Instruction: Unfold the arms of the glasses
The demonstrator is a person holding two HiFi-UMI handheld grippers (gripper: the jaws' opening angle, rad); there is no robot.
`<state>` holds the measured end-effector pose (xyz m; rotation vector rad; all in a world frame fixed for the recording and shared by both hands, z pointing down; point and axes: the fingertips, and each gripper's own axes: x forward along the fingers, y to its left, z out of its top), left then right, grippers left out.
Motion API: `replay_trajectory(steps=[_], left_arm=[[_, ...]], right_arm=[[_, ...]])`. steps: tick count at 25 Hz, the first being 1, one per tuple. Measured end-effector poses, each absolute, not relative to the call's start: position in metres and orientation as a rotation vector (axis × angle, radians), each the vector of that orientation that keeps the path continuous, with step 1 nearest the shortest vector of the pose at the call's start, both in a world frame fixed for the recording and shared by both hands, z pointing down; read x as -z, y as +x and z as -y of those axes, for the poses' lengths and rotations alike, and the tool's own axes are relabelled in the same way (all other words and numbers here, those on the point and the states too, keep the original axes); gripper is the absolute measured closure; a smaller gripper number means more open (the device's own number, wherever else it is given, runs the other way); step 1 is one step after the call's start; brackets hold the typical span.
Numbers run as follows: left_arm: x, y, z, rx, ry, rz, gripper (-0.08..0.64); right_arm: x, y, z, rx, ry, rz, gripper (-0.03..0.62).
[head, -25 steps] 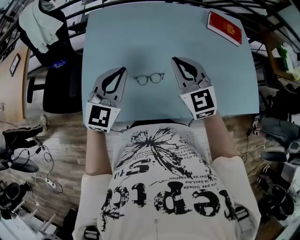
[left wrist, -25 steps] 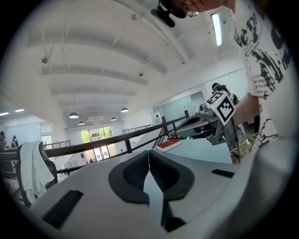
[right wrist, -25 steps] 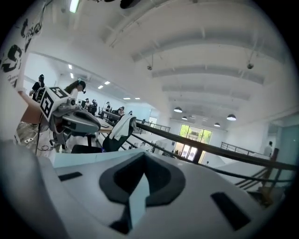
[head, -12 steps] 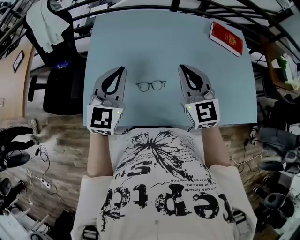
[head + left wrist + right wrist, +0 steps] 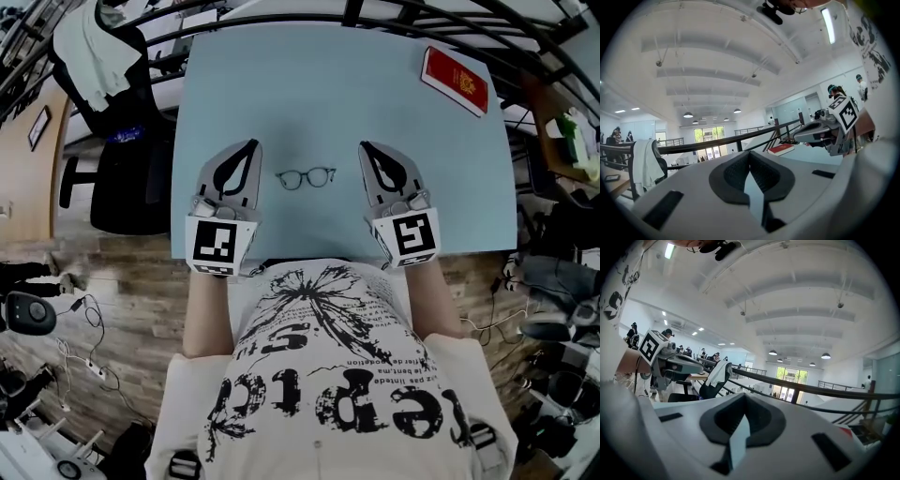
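Glasses (image 5: 306,178) on table (image 5: 281,84), too small for any hinge detail

Wood floor (image 5: 117,281), black chair (image 5: 131,192)

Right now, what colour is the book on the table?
The book is red; the head view shows it best.

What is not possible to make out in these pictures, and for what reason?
The glasses, head view: too small to tell whether the arms are folded.
The glasses, both gripper views: not visible; the bodies of the left tongs and right tongs fill the lower part.
The red book, head view: the print on its cover is too small to read.
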<state>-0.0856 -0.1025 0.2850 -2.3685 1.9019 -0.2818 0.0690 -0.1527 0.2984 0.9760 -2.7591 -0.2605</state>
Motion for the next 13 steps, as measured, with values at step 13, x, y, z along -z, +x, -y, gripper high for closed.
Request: replay_trajectory(steps=[13], left_arm=[[-0.295,-0.089,0.106,0.280,-2.429,-1.886,0.541]], right_arm=[[-0.314,0.058,0.160,0.237,0.939,2.741,0.584]])
